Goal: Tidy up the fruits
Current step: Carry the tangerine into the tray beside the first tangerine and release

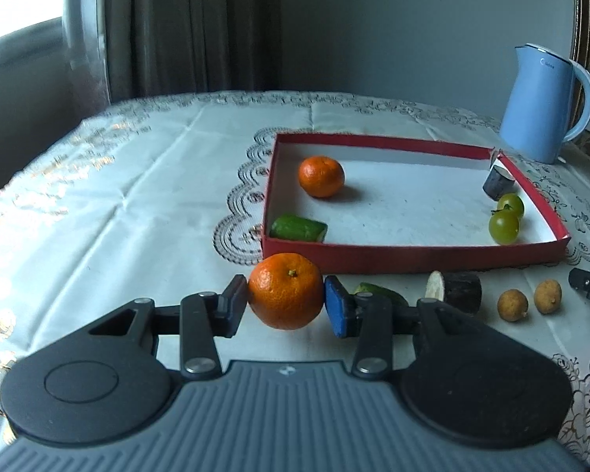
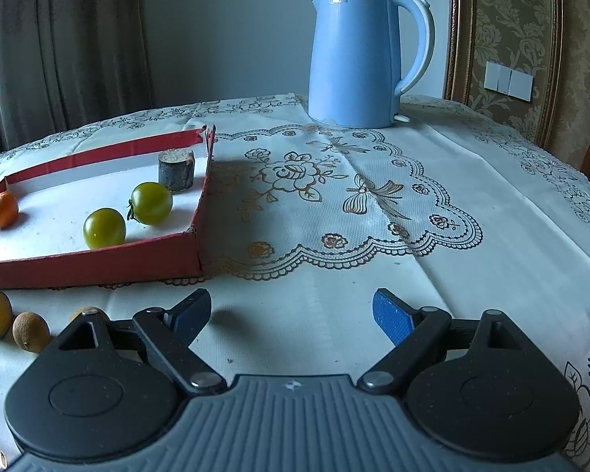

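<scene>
My left gripper (image 1: 286, 302) is shut on an orange mandarin (image 1: 285, 290), held just in front of the red tray's (image 1: 409, 255) near wall. In the tray lie another mandarin (image 1: 321, 176), a cucumber piece (image 1: 298, 228), two green tomatoes (image 1: 504, 226) and a dark stub (image 1: 498, 184). On the cloth to the right lie a cucumber piece (image 1: 377, 289), a dark-skinned stub (image 1: 454, 289) and two small brown fruits (image 1: 512, 305). My right gripper (image 2: 293, 316) is open and empty over the cloth, right of the tray (image 2: 98, 265).
A blue kettle (image 1: 541, 104) stands behind the tray's right corner; it also shows in the right wrist view (image 2: 360, 55). A white lace tablecloth (image 2: 373, 204) covers the table. A curtain and a wall stand behind. A chair back rises at the right.
</scene>
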`<state>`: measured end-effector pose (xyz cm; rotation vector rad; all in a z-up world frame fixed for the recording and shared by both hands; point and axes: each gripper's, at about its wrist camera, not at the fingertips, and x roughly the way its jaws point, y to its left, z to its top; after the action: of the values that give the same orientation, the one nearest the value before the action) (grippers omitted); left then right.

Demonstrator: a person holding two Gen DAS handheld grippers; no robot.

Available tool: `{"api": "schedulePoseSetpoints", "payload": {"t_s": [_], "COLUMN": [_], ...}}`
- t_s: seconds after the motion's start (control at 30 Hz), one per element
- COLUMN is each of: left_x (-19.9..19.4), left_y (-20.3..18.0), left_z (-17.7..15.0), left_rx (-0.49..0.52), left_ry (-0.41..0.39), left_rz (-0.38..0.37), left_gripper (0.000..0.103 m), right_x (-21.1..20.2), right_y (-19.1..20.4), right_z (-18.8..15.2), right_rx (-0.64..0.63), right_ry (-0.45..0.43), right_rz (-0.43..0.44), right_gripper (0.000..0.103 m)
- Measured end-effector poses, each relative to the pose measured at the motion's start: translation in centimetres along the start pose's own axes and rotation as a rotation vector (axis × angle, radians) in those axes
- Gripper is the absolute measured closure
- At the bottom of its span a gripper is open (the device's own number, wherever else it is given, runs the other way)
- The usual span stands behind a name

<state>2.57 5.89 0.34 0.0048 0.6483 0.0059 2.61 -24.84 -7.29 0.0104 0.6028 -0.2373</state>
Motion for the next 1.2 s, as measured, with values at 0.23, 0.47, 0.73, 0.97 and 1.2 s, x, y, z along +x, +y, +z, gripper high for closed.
{"api": "schedulePoseSetpoints", "payload": {"t_s": [0.23,0.47,0.73,0.97,1.2], "left_x": [-0.9,-1.1,-1.1,-0.6,1.9], "left_y": [-0.7,-1.2,-1.5,-2.6,-3.5], "left_z": [0.7,1.2,1.9,3.6,5.7], "left_rx": [0.03,0.042,0.055,0.074,0.072], "left_ry": [-0.03,-0.042,-0.055,-0.091,-0.115], "left_rz": [0.012,0.011,0.006,0.0,0.016], "left_gripper": [0.064,0.064,0.064,0.064,0.064], "right_x": [0.0,0.0,0.0,0.0,0.1], "right_y": [-0.1,-0.1,-0.1,-0.1,0.0], "right_z": [0.0,0.0,0.0,0.0,0.0], "right_rx": [0.002,0.003,0.004,0.005,0.004], "right_ry": [-0.001,-0.002,-0.002,-0.002,-0.001], "right_rz": [0.0,0.0,0.0,0.0,0.0], "right_gripper": [0.013,0.013,0.013,0.013,0.013]}}
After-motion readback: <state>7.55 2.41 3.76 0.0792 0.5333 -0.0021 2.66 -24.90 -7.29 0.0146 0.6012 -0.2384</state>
